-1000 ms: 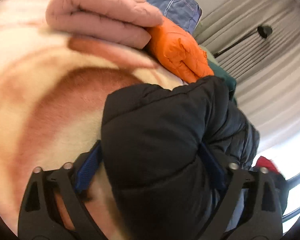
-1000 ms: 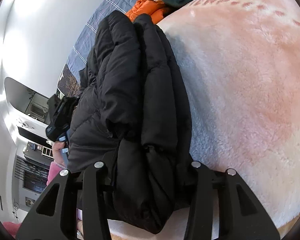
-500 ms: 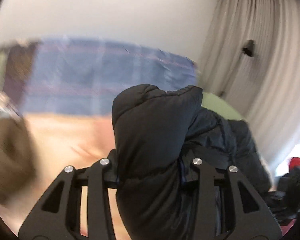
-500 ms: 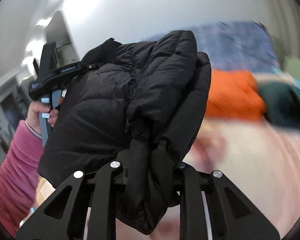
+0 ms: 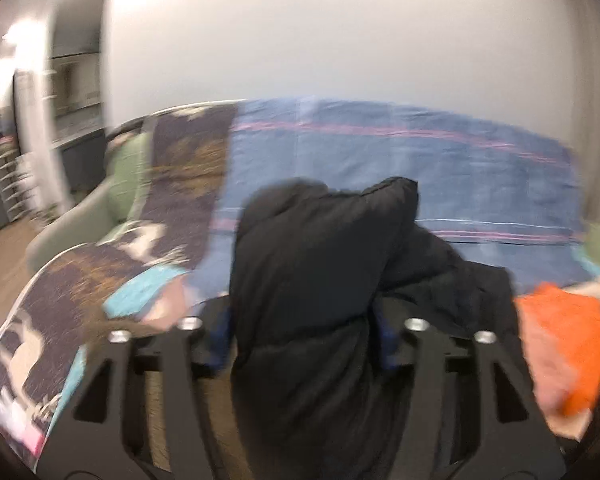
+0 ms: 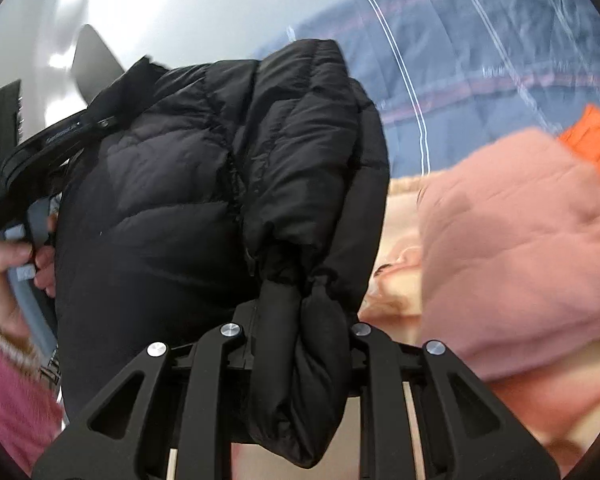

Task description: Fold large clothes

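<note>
The black puffer jacket (image 6: pixel 220 184) hangs bunched in mid-air, filling the centre of both wrist views. At the far left of the right wrist view, a hand (image 6: pixel 8 276) in a pink sleeve (image 6: pixel 12 392) grips the handle of the left gripper (image 5: pixel 304 332), whose fingers are opening, a thick fold of the jacket between them. In the lower centre of the right wrist view, the right gripper (image 6: pixel 296 332) has its fingers drawn narrow and pressed on a rolled edge of the jacket. Behind, across the upper right of the frame, lies a blue striped blanket (image 6: pixel 480 60). At the right sit a folded pink garment (image 6: pixel 516 248) and, at the right edge above it, an orange garment (image 6: pixel 596 140).
</note>
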A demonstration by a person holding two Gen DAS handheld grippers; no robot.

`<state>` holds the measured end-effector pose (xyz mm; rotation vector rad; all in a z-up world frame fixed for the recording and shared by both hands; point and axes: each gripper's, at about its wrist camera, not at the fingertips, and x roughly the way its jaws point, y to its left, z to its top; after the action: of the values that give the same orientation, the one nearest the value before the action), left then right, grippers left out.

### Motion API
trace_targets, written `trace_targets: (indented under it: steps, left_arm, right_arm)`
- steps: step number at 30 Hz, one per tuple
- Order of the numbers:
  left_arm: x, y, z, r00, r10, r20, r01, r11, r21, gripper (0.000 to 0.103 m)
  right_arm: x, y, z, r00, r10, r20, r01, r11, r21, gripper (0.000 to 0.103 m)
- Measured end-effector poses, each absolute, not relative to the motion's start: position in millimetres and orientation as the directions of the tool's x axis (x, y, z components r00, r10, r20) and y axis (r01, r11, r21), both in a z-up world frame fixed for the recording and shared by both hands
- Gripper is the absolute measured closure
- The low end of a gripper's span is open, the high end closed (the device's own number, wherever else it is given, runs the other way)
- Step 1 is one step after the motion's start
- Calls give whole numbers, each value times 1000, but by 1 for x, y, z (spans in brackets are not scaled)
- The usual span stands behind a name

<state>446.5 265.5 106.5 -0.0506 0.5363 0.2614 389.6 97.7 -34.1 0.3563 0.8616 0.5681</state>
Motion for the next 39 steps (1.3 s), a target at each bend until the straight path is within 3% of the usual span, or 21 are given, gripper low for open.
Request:
trace_targets:
  steps: [1, 4, 7, 9, 11, 12, 13, 14, 18, 22, 26, 30, 34, 39]
  left_arm:
    - [455, 274, 95, 807, 292, -513, -316, 948, 43, 32]
    - [465, 294, 59, 748, 303, -590, -358, 933, 25, 31]
    - [450, 290, 37, 764, 194, -615, -272, 962, -34, 31]
    - [434, 271, 24, 759, 156, -632, -197, 980, 5, 28]
    - [410, 256, 16, 760, 135, -636, -156, 987, 23, 28]
    - [398, 248, 14, 761, 121, -638, -143, 990, 18, 26]
    - [384, 245, 14, 766, 91, -637, -121, 993, -4, 25]
    - [366, 237, 16, 779, 44, -626, -89, 995, -41, 22]
    - [295, 223, 22, 825, 5, -565, -45, 997, -57, 9]
    - [215, 197, 32, 865, -36, -501, 24, 999, -30, 3]
    - [144, 175, 40, 892, -26, -451, 26, 1000, -5, 2]
    - [86, 145, 46, 889, -13, -458, 27, 999, 25, 2]
    - [38, 122, 50, 894, 58, -444, -43, 998, 43, 2]
    - [7, 106, 56, 894, 36, -447, -24, 999, 31, 2]
  right_arm:
    - [398, 105, -46, 508, 571, -644, -314, 820, 479, 80]
    - [410, 142, -94, 462, 415, -784, -316, 903, 292, 73]
    - [393, 150, -91, 522, 354, -776, -368, 914, 170, 67]
    - [385, 146, -82, 484, 369, -794, -381, 905, 188, 63]
    - [370, 133, -66, 460, 383, -801, -363, 904, 224, 51]
    - [361, 123, -55, 483, 373, -792, -346, 912, 219, 37]
    - [340, 107, -35, 527, 402, -749, -361, 904, 230, 29]
    - [325, 98, -21, 544, 428, -722, -389, 891, 235, 27]
    - [256, 47, 21, 610, 449, -653, -431, 880, 202, 23]
    - [181, 2, 37, 659, 432, -616, -424, 890, 169, 22]
    - [107, -18, 46, 710, 419, -566, -437, 892, 111, 18]
    - [44, -28, 47, 745, 431, -510, -444, 890, 103, 9]
    - [22, -31, 49, 759, 418, -498, -424, 899, 109, 7]
    - [0, -37, 57, 797, 371, -477, -389, 919, 65, 6]
